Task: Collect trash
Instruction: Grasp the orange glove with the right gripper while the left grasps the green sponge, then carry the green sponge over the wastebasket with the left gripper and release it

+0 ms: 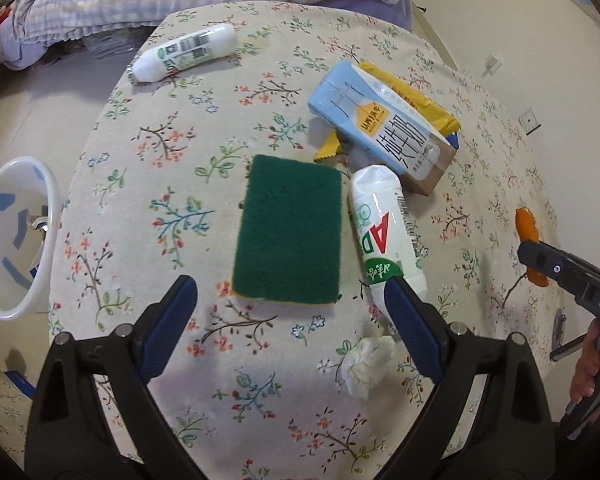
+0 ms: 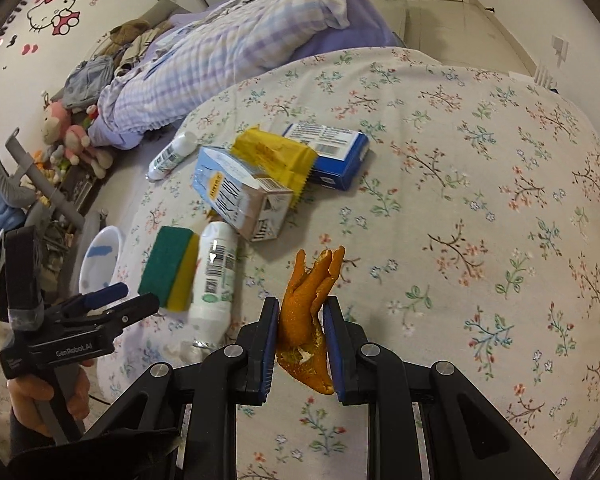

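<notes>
Orange peel (image 2: pixel 309 312) is pinched between the pads of my right gripper (image 2: pixel 302 322), lifted above the floral tablecloth (image 2: pixel 480 208); its curled tips stick up past the fingertips. From the left wrist view the same peel (image 1: pixel 527 226) shows at the far right edge, with the right gripper (image 1: pixel 540 258) clamped on its lower part.

My left gripper (image 1: pixel 290 296) is spread wide and holds nothing; it hovers over the near edge of the green sponge (image 1: pixel 290 228). Sponge lies flat, green side up, yellow layer under it. Just right of it, touching or nearly so, a white bottle (image 1: pixel 384 232) lies on its side with a red and green label. Crumpled tissue (image 1: pixel 366 364) sits on the cloth near the bottle's near end, beside my left gripper's right finger.

Behind the bottle: light blue milk carton (image 1: pixel 380 128) lying down, resting on a yellow wrapper (image 1: pixel 420 104). In the right wrist view a dark blue box (image 2: pixel 332 156) sits just behind the wrapper. A second small white bottle (image 1: pixel 184 54) lies well apart at the far left of the table.

White bin (image 1: pixel 14 236) with blue markings stands off the table's left edge. Bed with checked blanket (image 2: pixel 228 52) is behind the table.
</notes>
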Available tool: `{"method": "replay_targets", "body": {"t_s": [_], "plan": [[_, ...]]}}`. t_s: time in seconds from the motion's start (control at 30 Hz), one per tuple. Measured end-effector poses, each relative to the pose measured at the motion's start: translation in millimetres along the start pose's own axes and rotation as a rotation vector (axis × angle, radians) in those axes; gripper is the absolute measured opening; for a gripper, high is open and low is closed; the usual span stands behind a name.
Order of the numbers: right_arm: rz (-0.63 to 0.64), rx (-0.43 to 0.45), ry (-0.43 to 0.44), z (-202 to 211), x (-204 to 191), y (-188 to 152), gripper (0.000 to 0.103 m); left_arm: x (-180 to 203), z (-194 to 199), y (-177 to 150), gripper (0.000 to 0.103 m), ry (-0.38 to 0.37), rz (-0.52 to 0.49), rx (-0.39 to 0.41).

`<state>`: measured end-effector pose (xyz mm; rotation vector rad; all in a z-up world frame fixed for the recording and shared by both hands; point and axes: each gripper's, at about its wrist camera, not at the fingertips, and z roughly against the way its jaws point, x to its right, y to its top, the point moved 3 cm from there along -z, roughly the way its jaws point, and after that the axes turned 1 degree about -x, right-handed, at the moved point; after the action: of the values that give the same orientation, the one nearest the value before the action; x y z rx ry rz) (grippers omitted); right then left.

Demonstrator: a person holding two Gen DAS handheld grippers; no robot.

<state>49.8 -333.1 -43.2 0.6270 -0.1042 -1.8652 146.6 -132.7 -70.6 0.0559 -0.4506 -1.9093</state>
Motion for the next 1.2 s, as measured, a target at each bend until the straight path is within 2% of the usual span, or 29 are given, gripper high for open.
{"method": "replay_targets", "body": {"t_s": [0.17,0.27,0.3,0.37,0.67,0.97,1.2], "plan": [[-0.003,-0.018,-0.004,-2.7,7.7,-5.7,0.023,4.5,-12.6,-0.8,0.085,0.055,-0.019,-0.018],[-0.016,-0.024,0.008,-2.9,10.6,-7.6,0.023,1.0,-19.3,-1.9,0.070,0.069,0.005,-0.029],[-0.014,-0.025,0.011,-2.9,11.2,-7.7,0.023,-0.4,-20.7,-2.5,0.060,0.070,0.020,-0.033],[-0.011,-0.026,0.013,-3.0,11.0,-7.5,0.023,-2.3,-21.4,-2.8,0.060,0.058,0.050,-0.035],[-0.014,-0.020,0.035,0.6,20.3,-4.2,0.023,2.1,-7.0,-2.5,0.057,0.086,0.040,0.011],[-0.049,0.008,0.045,9.4,30.0,0.4,0.023,-10.2,4.3,-0.9,0.057,0.101,0.060,0.047],[-0.034,0.019,0.052,9.8,20.6,5.8,0.023,-23.2,12.5,-4.6,0.057,0.107,0.067,0.062]]}}
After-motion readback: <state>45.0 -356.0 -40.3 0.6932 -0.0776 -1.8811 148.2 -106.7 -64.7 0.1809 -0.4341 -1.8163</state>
